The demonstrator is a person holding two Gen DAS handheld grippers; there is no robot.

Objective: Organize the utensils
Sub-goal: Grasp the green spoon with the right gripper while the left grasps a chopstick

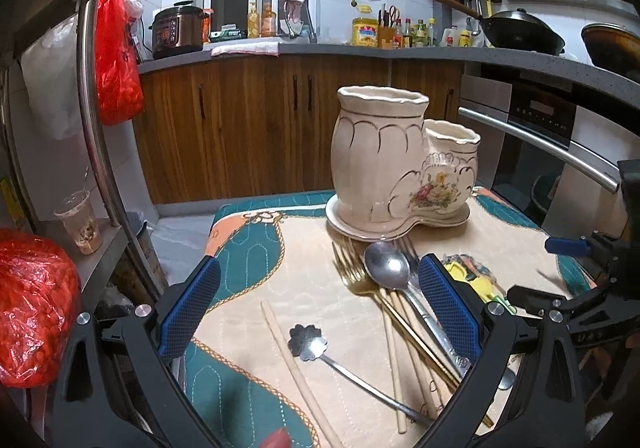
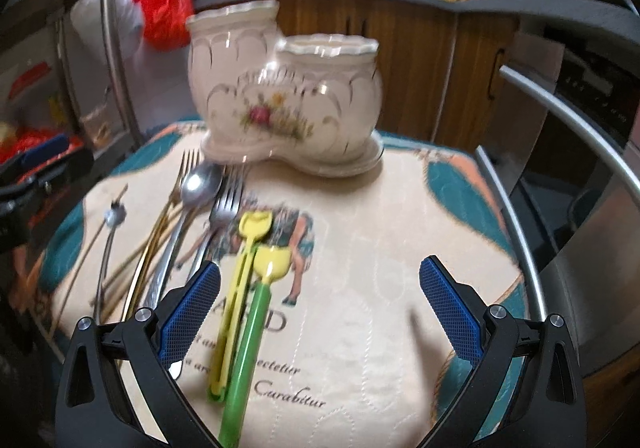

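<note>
Hovering wide apart with nothing in them, both claws hang over the counter's quilted cloth (image 2: 380,248). The left claw (image 1: 318,312) frames a flower-headed spoon (image 1: 308,342) and a loose chopstick (image 1: 296,368). The right claw (image 2: 320,312) sits over 2 yellow-green plastic spoons (image 2: 248,288). The metal pile, big spoon (image 1: 386,262), gold fork (image 1: 352,268) and silver fork (image 2: 226,204), lies just in front of the cream ceramic holder (image 1: 384,164).
</note>
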